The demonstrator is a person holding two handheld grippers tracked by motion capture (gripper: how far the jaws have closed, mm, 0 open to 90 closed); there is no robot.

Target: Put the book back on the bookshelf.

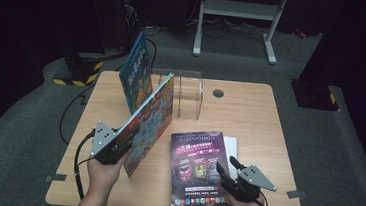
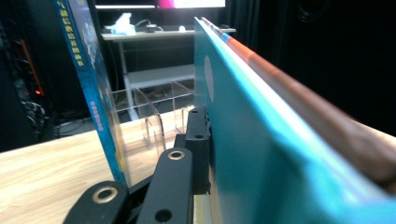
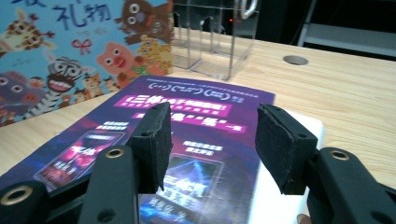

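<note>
- The far jaw of the left gripper (image 1: 126,139) is hidden behind the picture book (image 1: 150,125), which is clamped and held tilted near the table's (image 1: 250,109) left edge.
- The right gripper (image 1: 225,168) is held wide open, empty, over the purple booklet (image 1: 197,170) lying flat by the near edge.

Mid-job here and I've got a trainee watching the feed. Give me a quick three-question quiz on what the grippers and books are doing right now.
1. True or false: the left gripper is shut on the picture book, holding it tilted up off the table.
2. The right gripper is: A) clamped on the purple booklet; B) open above the purple booklet; C) inside the clear rack.
3. Fill in: the blue book stands at the ____ end of the clear rack, as the high view shows it.

Key
1. True.
2. B. In the right gripper view its jaws stand apart over the cover.
3. Left.
</note>
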